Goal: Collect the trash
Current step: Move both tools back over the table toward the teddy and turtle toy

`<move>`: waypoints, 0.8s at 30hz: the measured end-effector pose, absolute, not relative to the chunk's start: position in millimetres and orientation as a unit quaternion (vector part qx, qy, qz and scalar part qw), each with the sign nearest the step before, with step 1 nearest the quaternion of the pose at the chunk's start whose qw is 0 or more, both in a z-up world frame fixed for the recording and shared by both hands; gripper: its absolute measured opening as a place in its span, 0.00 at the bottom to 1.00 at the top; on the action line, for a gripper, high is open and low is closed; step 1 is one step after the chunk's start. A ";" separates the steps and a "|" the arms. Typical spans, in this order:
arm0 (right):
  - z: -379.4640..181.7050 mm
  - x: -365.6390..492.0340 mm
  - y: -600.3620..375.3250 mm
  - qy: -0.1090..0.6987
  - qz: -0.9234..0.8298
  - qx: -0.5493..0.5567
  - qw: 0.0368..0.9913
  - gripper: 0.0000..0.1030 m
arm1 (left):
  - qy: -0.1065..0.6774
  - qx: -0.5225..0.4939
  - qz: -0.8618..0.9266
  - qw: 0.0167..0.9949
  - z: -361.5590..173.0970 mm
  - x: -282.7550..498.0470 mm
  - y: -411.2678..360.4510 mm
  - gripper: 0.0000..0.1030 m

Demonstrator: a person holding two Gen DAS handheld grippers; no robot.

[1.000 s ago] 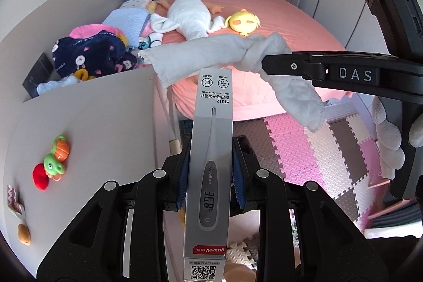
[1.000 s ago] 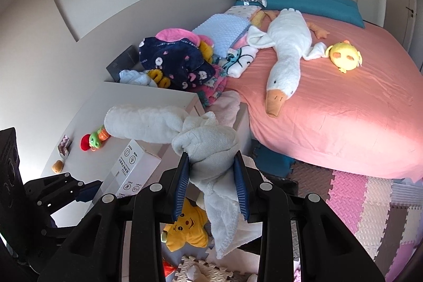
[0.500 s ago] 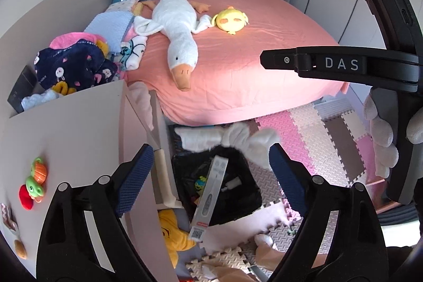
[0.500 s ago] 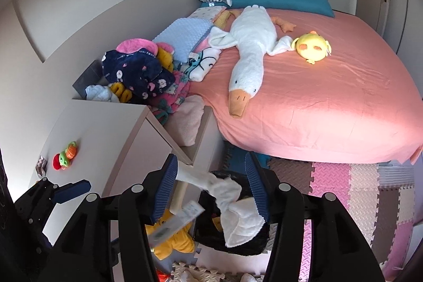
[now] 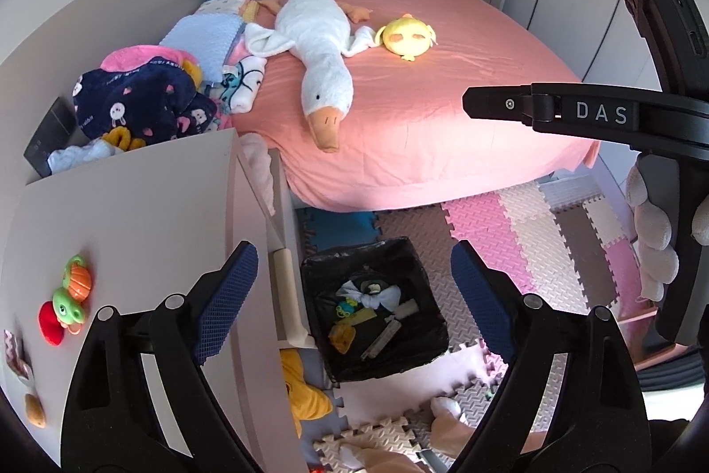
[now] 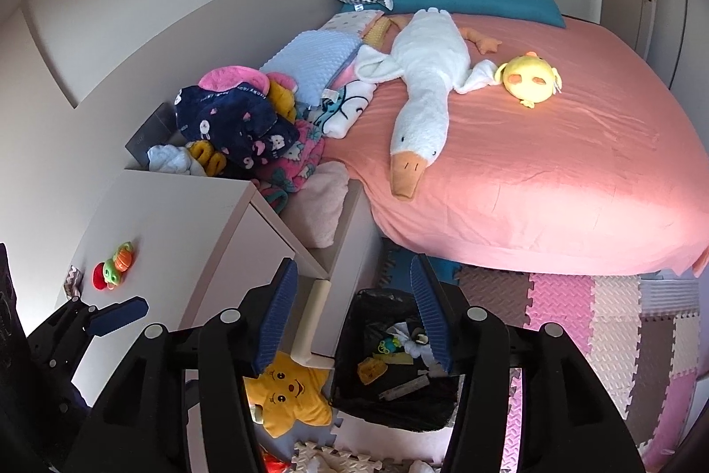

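Note:
A black-lined trash bin stands on the floor below both grippers; it also shows in the right wrist view. Inside lie the thermometer box, a knotted white cloth and small scraps. My left gripper is open and empty above the bin. My right gripper is open and empty above the bin too. On the white nightstand to the left lie a small plastic toy and small wrappers.
A pink bed with a white goose plush and a yellow plush fills the far side. Clothes pile behind the nightstand. A yellow star plush lies on the foam mat floor.
Both grippers opened. The thermometer box dropped from the left gripper and the white cloth from the right one; both now lie in the bin.

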State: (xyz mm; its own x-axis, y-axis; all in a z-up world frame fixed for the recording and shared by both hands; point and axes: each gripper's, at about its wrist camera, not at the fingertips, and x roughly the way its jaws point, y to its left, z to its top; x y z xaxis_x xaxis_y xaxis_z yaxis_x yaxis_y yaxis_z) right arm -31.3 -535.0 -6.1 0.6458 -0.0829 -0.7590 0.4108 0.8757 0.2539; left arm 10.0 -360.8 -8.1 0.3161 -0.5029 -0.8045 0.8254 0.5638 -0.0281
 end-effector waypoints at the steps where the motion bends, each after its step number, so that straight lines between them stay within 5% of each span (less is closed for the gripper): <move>1: -5.6 -28.7 -530.9 0.398 -0.137 0.205 0.884 0.53 | 0.405 0.198 -0.419 0.788 -8.7 11.8 -357.6 0.83; 24: -14.1 41.7 -409.9 0.430 -0.032 0.163 0.887 0.53 | 0.432 0.149 -0.311 0.833 -16.1 55.7 -226.0 0.83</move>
State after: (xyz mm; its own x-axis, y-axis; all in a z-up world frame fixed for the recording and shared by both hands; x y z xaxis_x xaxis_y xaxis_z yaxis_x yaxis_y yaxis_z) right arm 41.7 -409.9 -14.1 0.6282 0.0834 -0.7735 0.1964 0.9450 0.2614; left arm 55.7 -226.0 -16.1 0.4333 -0.3894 -0.8128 0.6473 0.7620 -0.0200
